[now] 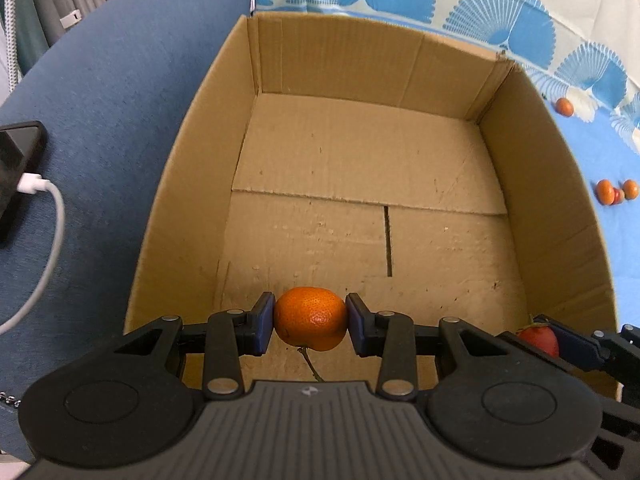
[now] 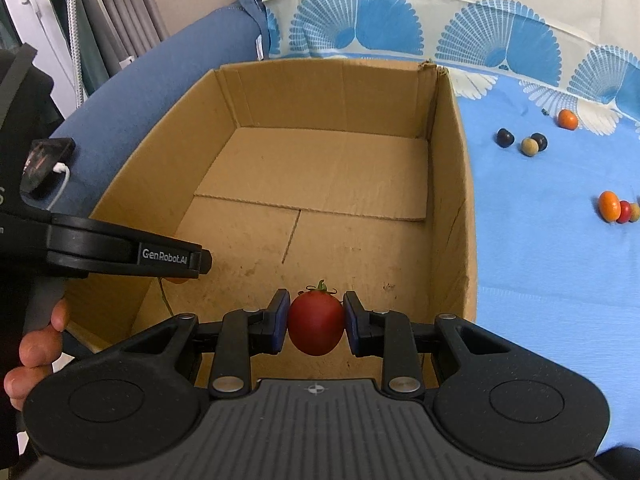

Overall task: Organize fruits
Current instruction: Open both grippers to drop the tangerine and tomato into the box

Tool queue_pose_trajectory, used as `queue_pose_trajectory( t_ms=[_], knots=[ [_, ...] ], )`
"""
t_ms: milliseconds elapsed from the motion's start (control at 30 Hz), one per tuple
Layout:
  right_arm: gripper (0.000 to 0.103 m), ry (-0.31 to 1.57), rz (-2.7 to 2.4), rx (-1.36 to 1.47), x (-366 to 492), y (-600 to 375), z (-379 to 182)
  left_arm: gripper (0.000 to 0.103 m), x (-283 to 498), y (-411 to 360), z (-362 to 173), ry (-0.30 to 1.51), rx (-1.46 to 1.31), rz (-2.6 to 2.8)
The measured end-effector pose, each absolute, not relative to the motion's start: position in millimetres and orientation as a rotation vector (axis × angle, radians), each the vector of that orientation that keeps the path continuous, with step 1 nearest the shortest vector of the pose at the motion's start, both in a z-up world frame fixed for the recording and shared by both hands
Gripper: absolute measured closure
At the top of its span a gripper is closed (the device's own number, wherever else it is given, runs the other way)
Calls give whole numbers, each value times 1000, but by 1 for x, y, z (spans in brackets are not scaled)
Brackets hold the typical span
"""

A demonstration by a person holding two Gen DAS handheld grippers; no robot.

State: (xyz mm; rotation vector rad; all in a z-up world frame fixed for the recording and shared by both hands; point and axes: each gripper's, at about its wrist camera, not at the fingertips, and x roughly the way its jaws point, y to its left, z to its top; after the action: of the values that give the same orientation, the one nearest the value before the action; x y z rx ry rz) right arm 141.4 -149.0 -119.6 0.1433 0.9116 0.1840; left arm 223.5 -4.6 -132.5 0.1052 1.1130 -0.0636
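My left gripper [image 1: 310, 322] is shut on an orange tangerine [image 1: 310, 318], whose thin stem hangs below it, over the near part of an open cardboard box [image 1: 360, 152]. My right gripper [image 2: 316, 322] is shut on a red cherry tomato [image 2: 316, 322] with a green calyx, also held above the box [image 2: 320, 168] near its front edge. In the left wrist view the tomato [image 1: 538, 340] and the right gripper's blue pad show at the lower right. The box floor holds no fruit in either view.
Loose fruits lie on the blue cloth [image 2: 540, 260] right of the box: an orange one [image 2: 568, 119], two dark ones and a tan one [image 2: 530, 146], and an orange-and-red cluster [image 2: 616, 208]. A phone [image 1: 18, 168] with a white cable rests on the blue cushion at left. A hand [image 2: 36, 344] grips the left handle.
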Motion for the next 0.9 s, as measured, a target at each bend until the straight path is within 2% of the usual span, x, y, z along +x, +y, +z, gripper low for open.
queue_pose_trajectory(
  t_ms=[333,367,400,433,467,500,533,567,733,900],
  knots=[
    [72,923,182,88,147,-147,-131,60,232,-2,-150,1121,132,-47],
    [72,920,185,77,147,-146,-131,55,232,-2,-150,1123,129,-56],
    [71,916,183,67,147,-145,-131,40,231,-2,-147,1118,122,-70],
    [67,913,180,63,148,-145,-130,36,230,-1,-143,1110,106,-92],
    [53,904,188,67,148,-146,-127,24,227,-1,-139,1104,87,-121],
    [43,897,187,68,147,-146,-123,13,225,-2,-134,1095,73,-148],
    [24,886,173,63,145,-146,-118,8,220,-4,-128,1080,69,-168],
    [16,875,162,52,143,-146,-113,0,216,-7,-123,1056,81,-170],
    [7,807,185,-51,119,-148,-85,0,185,-10,-93,972,124,-176],
    [6,794,168,-20,76,-158,-64,0,139,4,-67,934,104,-124]
  ],
)
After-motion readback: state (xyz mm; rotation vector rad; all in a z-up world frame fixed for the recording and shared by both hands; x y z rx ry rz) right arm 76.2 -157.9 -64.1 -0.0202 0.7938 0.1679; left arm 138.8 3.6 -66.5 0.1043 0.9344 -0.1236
